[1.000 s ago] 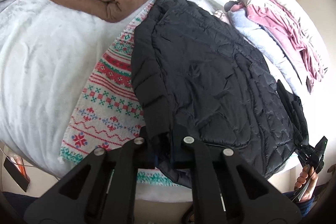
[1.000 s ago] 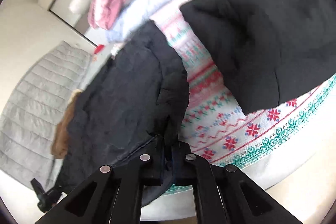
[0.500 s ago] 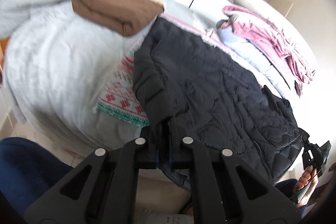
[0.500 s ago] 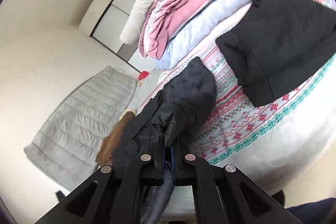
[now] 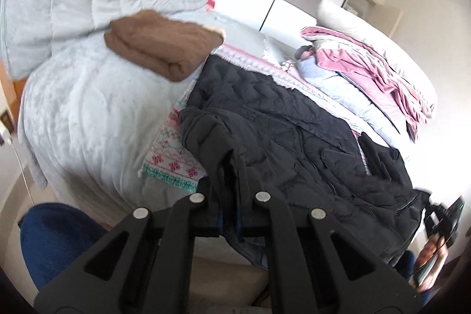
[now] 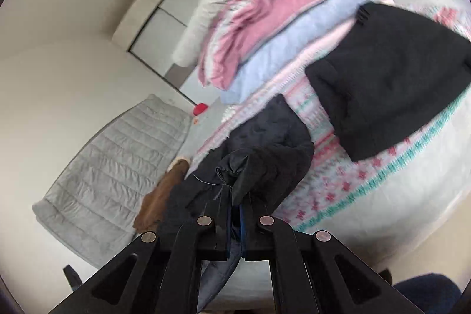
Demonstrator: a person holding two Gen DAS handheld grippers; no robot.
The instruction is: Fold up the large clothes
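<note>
Left wrist: jacket (image 5: 294, 137) lengthwise, bottom-right to upper-left

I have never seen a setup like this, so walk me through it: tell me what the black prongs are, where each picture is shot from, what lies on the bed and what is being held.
No robot here: a person carries a handheld two-finger gripper in each hand, each with a fisheye camera looking along its fingers. The black prongs at the bottom of each picture are those grippers.

The left wrist view shows the left gripper, shut on the hem of a black quilted jacket. At its right edge you can see the right gripper, holding the same hem further along.

The right wrist view shows that right gripper up close, also shut on the jacket.

On the bed lie a patterned knit blanket, a folded brown garment, a pile of pink and pale blue clothes and a folded black garment.
</note>
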